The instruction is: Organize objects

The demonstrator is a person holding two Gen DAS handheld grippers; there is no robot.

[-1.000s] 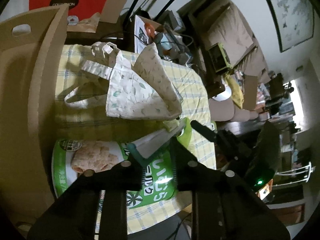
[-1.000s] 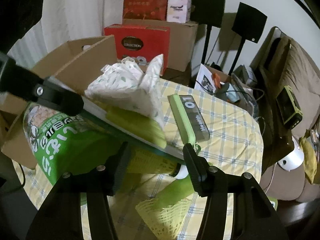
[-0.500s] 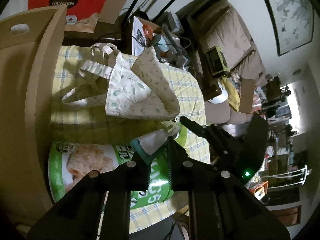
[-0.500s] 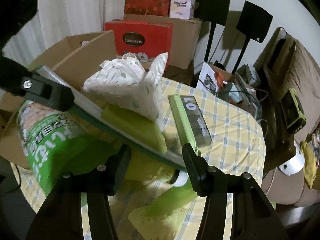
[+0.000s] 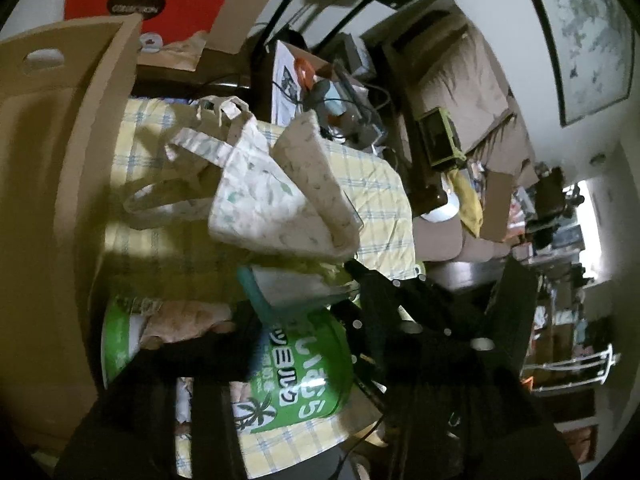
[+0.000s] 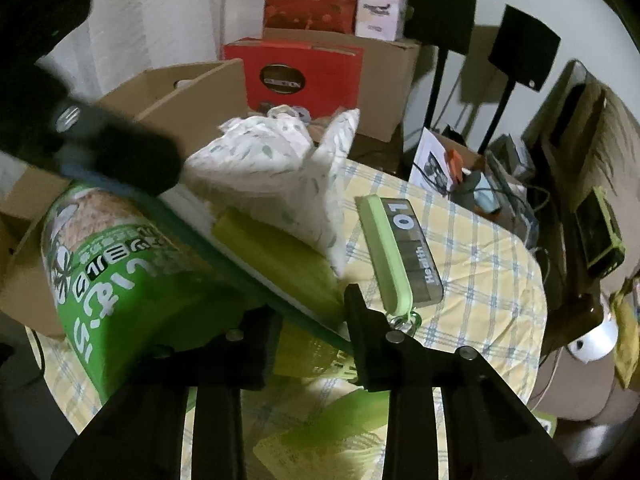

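Both tongs grip the green snack bag (image 6: 132, 280): left tongs (image 5: 256, 312) and right tongs (image 6: 310, 320) clamp its top edge; nothing in the cardboard box (image 6: 180, 92) yet, judging from here

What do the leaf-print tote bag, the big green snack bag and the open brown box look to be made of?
Leaf-print tote bag: soft woven cloth, matte; it creases and slumps. Green snack bag: probably plastic film, glossy; it puffs out and catches highlights. Open brown box: corrugated cardboard, dull, with stiff flat walls and a punched hand hole.
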